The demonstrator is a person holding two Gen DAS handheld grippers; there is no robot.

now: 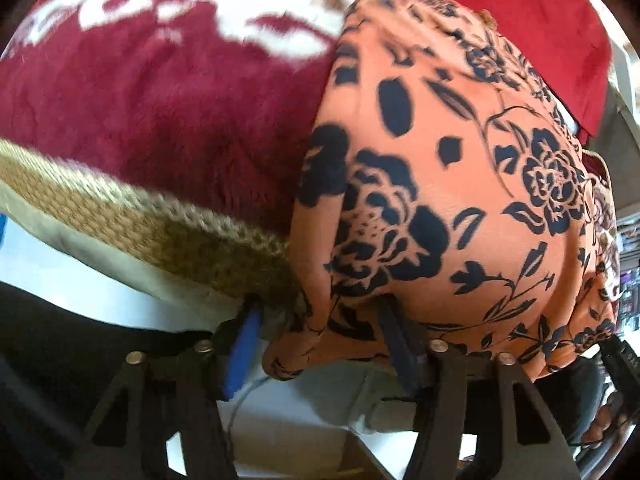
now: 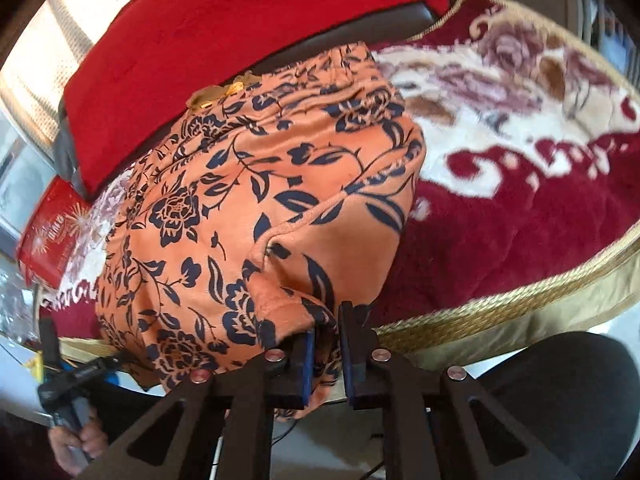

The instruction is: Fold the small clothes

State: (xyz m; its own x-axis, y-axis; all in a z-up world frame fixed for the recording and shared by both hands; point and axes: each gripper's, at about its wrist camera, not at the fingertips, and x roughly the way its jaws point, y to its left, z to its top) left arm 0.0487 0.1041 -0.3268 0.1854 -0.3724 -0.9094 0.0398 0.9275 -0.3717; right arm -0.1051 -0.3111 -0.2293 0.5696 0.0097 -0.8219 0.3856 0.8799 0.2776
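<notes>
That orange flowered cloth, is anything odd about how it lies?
Yes. The orange cloth hangs over the blanket's near edge, with a bunched fold pinched in the right gripper. No tear or stain shows.

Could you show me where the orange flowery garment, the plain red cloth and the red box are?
Orange flowery garment [image 2: 280, 184]: right wrist view, middle of its printed top.
Plain red cloth [image 2: 224, 28]: right wrist view, its flat middle, behind the garment.
Red box [image 2: 50, 232]: right wrist view, its printed face, far left.

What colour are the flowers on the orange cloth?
Dark navy, almost black, on the orange cloth; clearest in the left wrist view.
</notes>
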